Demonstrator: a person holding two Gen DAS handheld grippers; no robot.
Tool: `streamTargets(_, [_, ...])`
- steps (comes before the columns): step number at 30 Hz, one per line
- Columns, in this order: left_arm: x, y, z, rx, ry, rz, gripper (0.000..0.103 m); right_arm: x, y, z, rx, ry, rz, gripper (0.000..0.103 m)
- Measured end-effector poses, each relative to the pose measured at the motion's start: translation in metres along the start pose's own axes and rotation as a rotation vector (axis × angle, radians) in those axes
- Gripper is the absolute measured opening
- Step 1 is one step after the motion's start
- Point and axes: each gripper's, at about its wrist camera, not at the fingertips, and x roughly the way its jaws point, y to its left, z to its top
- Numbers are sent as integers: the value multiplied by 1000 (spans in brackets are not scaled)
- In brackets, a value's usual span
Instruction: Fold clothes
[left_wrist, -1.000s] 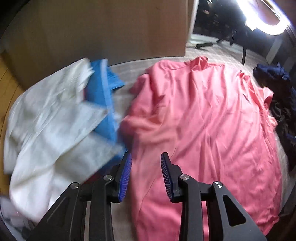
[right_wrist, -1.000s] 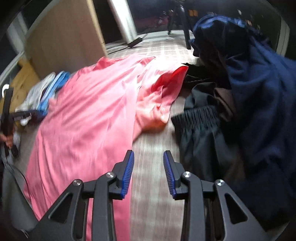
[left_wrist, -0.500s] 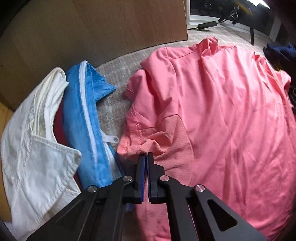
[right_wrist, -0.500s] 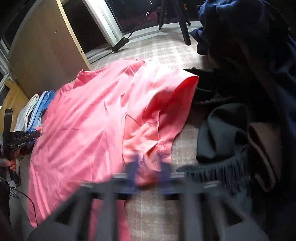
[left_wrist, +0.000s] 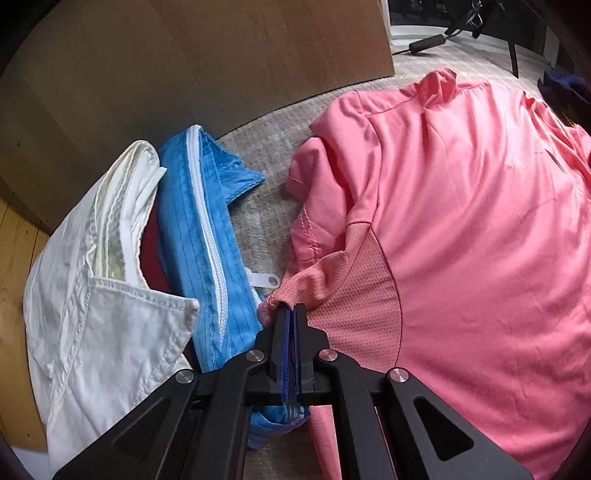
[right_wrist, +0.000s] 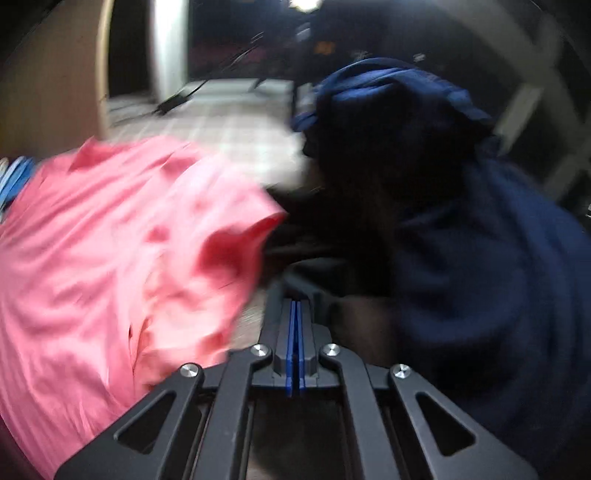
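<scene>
One pink shirt (left_wrist: 461, 221) lay spread across the grey cloth surface (left_wrist: 258, 140), between two folded garments and a dark pile. The left gripper (left_wrist: 290, 312) had its jaws closed on the hem of the shirt's sleeve (left_wrist: 314, 236). Just beside it lay one white garment (left_wrist: 103, 295) and one blue zipped garment (left_wrist: 207, 240), with a small white tab (left_wrist: 264, 280) whose writing, if any, could not be read. The right gripper (right_wrist: 295, 314), blurred, was closed beside the shirt's far edge; whether it pinched fabric could not be told. A navy pile (right_wrist: 461, 240) sat to its right.
</scene>
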Motion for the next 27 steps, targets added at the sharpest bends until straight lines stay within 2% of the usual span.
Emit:
streamTargets(1, [-1, 0, 0, -5, -2, -6, 2, -5, -5, 2, 19, -13, 19, 1])
streamTargets(3, [-3, 1, 1, -15, -6, -18, 5, -13, -10, 3, 52, 16, 122, 4])
streamTargets(5, [-11, -3, 0, -3, -15, -31, 5, -30, -7, -7, 61, 44, 263, 14])
streamTargets(6, [-18, -5, -2, 4, -28, -46, 5, -39, -4, -14, 47, 43, 292, 21])
streamTargets(8, [-37, -5, -14, 4, -50, -84, 7, -60, 3, -37, -2, 48, 326, 26])
streamTargets(11, [-78, -11, -40, 6, -78, -142, 13, -84, 7, -75, -31, 94, 386, 26])
streamTargets(14, [-117, -9, -80, -1, -85, -179, 18, -112, 8, -120, -43, 131, 439, 26])
streamTargets(20, [-174, 5, -204, -47, -14, -172, 19, -155, 5, -202, -71, 184, 482, 28])
streamTargets(22, [-186, 4, -248, -86, 13, -208, 19, -167, 7, -225, -85, 188, 476, 33])
streamTargets(24, [-191, -9, -283, -84, 38, -293, 22, -179, 7, -241, -84, 194, 511, 38])
streamTargets(27, [-187, -41, -310, -13, 54, -310, 23, -185, 18, -261, -122, 203, 513, 38])
